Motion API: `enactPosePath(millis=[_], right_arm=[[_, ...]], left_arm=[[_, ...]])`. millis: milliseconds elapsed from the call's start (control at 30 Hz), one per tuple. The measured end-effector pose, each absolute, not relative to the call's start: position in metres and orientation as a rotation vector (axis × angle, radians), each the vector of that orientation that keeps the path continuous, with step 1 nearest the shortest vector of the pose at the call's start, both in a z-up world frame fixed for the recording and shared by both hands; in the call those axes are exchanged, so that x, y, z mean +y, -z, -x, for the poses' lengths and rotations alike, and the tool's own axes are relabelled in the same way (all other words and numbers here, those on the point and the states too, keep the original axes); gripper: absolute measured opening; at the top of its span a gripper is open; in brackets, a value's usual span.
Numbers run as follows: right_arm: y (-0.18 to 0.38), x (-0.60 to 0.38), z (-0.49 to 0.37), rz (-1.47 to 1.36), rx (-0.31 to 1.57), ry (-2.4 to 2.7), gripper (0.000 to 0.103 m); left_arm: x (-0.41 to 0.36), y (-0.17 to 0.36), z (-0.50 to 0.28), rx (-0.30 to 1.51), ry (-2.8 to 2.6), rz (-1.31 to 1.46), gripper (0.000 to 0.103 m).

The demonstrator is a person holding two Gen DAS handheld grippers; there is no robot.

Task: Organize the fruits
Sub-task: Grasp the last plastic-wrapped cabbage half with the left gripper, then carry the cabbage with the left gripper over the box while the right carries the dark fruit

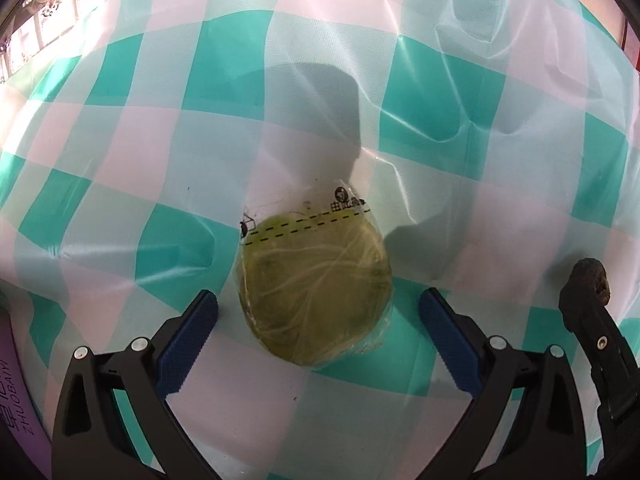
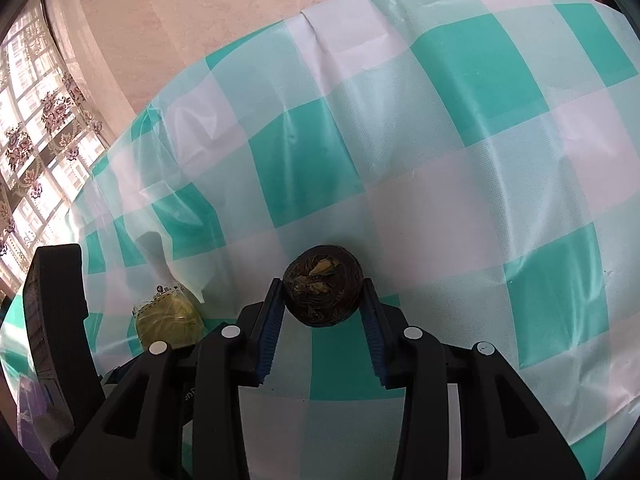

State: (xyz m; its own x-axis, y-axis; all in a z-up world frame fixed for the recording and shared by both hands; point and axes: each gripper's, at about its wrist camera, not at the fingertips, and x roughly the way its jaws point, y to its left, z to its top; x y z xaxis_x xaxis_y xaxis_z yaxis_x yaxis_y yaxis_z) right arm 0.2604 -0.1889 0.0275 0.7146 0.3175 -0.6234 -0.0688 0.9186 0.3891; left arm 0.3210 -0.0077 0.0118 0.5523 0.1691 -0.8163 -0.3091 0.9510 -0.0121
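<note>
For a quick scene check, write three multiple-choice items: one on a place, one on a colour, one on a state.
1. Where does the wrapped green fruit lie?
A. On the checked tablecloth, between the left tool's open fingers
B. In a basket
C. Inside the right tool

2. What colour are the pads on the right tool's fingers?
A. Red
B. Blue
C. Yellow

3. What is the state of the right tool?
A. Wide open and empty
B. Out of view
C. Shut on the dark round fruit

Answers: 1 A, the left tool straddles it on the cloth without touching; 2 B, the ridged pads show blue; 3 C, both pads press the fruit's sides.
</note>
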Motion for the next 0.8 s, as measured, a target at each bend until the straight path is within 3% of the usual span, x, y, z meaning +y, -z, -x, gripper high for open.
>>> enactPosePath(millis=[167,233,300,800], right_arm=[[-0.021,-0.184,-0.259,-0.35,0.747,-0.233,0.038],[-0.023,-0.177,-0.263,-0.352,0.744,-0.238,0.038],[-0.022,-0.176,-0.263,-0.353,0.749,-0.238,0.038],[-0.024,-0.178,-0.268,-0.393,0.746,-0.238,0.038]], left_arm=[[-0.001,-0.019,-0.329,0.927,-0.305,0.168,0.102],[0.002,-0.025,-0.333,0.901,-0.282,0.179,0.09],[0.003,-0.028,-0.329,0.867,-0.252,0.194,0.06],[0.041,-0.048,-0.232,0.774,-0.231,0.366,0.059]])
